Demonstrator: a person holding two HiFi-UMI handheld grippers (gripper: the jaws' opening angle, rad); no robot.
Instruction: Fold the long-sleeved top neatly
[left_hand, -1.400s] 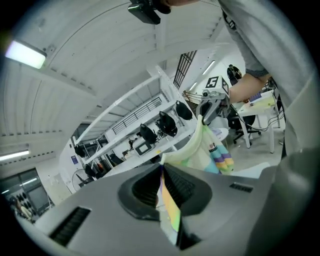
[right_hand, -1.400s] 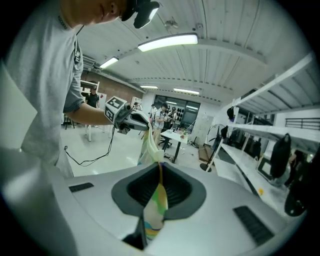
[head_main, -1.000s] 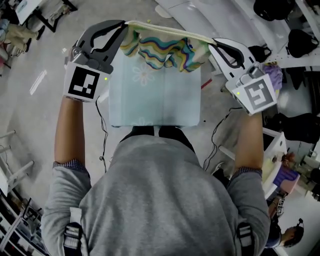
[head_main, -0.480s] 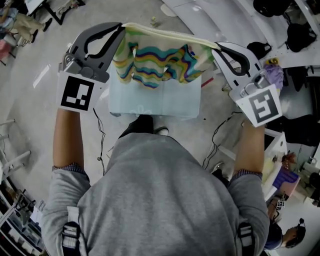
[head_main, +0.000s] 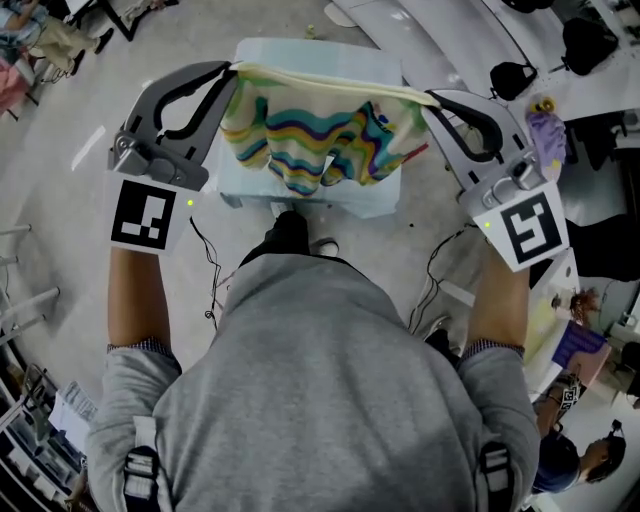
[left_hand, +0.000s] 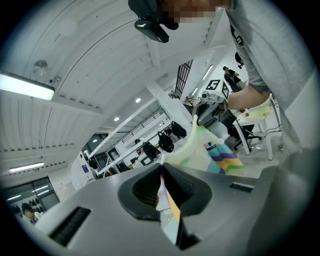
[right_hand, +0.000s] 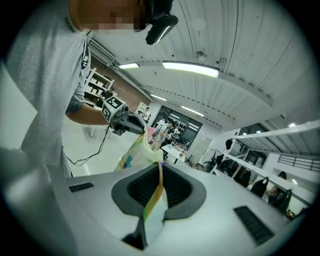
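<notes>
The long-sleeved top (head_main: 310, 140), cream with wavy stripes of several colours, hangs in the air between both grippers, its top edge stretched taut. My left gripper (head_main: 234, 70) is shut on the left end of that edge; the cloth shows pinched between its pads (left_hand: 165, 200). My right gripper (head_main: 424, 99) is shut on the right end, with the cloth clamped between its pads (right_hand: 155, 205). Both grippers are held out level in front of the person, above the small pale-blue table (head_main: 370, 65). The lower part of the top dangles bunched over the table's near edge.
The table's near edge (head_main: 310, 205) lies just ahead of the person's feet. Cables (head_main: 205, 270) trail on the floor to either side. White furniture with dark bags (head_main: 590, 45) stands at the right, and another white table (head_main: 560, 310) at the right edge.
Both grippers have drawn back toward the person and risen a little, carrying the top off the table. The garment now hangs lower and nearer, and the table shows farther away.
</notes>
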